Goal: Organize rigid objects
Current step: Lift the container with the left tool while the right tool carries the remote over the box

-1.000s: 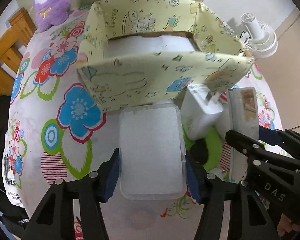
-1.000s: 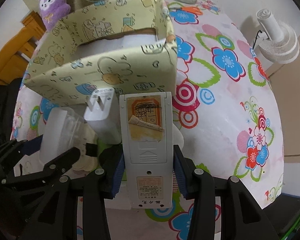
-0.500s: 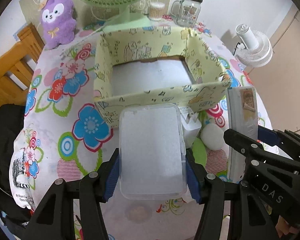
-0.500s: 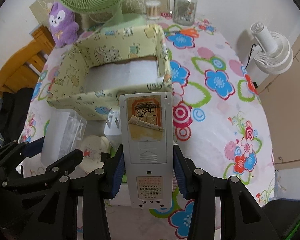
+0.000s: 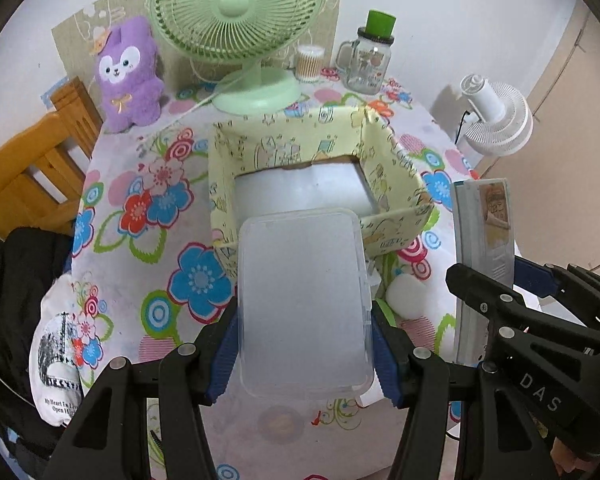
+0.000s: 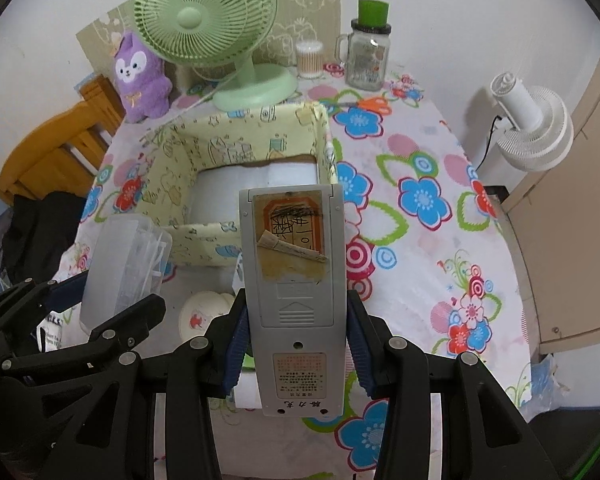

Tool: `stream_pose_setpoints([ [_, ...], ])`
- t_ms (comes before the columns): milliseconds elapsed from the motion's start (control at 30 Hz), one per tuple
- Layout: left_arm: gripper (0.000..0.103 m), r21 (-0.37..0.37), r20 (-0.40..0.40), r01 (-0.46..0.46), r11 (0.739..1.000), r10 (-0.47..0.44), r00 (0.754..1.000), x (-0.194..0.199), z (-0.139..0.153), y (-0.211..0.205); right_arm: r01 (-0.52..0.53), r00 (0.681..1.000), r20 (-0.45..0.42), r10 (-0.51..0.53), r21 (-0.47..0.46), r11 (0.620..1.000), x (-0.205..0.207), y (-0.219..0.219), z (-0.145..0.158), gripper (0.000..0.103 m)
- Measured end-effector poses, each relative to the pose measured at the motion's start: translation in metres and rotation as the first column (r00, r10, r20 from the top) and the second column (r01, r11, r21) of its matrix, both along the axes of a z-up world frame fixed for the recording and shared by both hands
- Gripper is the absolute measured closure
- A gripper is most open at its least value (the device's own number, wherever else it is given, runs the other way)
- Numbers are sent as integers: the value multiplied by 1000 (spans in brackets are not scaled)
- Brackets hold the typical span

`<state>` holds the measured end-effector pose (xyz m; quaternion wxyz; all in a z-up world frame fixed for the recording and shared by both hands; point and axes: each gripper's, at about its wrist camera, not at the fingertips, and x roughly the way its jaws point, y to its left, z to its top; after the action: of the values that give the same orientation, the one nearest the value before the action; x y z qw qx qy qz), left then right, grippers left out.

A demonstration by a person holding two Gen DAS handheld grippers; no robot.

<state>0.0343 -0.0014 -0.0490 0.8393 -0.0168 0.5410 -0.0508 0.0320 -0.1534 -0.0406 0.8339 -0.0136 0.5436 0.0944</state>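
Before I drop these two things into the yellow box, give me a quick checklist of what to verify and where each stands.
1. Left claw grip on the clear plastic container: ok, blue pads press both long sides.
2. Right claw grip on the grey remote: ok, clamped on both edges.
3. Yellow box open on top: ok.
4. Room inside the box: ok, only a pale liner shows on its floor.
5. Both items fully above the box opening: not ok, they sit at its near wall.
6. The two claws clear of each other: cannot tell, they are close.
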Motion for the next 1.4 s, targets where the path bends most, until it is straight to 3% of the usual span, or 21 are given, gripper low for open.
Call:
stream_pose_setpoints([
  [433,43,7,30,3,1000,-4,1000,6,13,-1,-5,1000,7,5,20,1000,7,-1,11,55],
  [867,43,8,49,-57,998,56,997,36,22,-2,-67,998,20,66,56,996,50,0,20,55],
  [967,42,43,64,-58,997,55,996,42,24,-6,-77,997,19,76,59,995,60,0,20,55],
  [1400,42,44,35,-68,997,66,997,74,12,-7,-112,994,9,112,71,991,103,11,12,55],
])
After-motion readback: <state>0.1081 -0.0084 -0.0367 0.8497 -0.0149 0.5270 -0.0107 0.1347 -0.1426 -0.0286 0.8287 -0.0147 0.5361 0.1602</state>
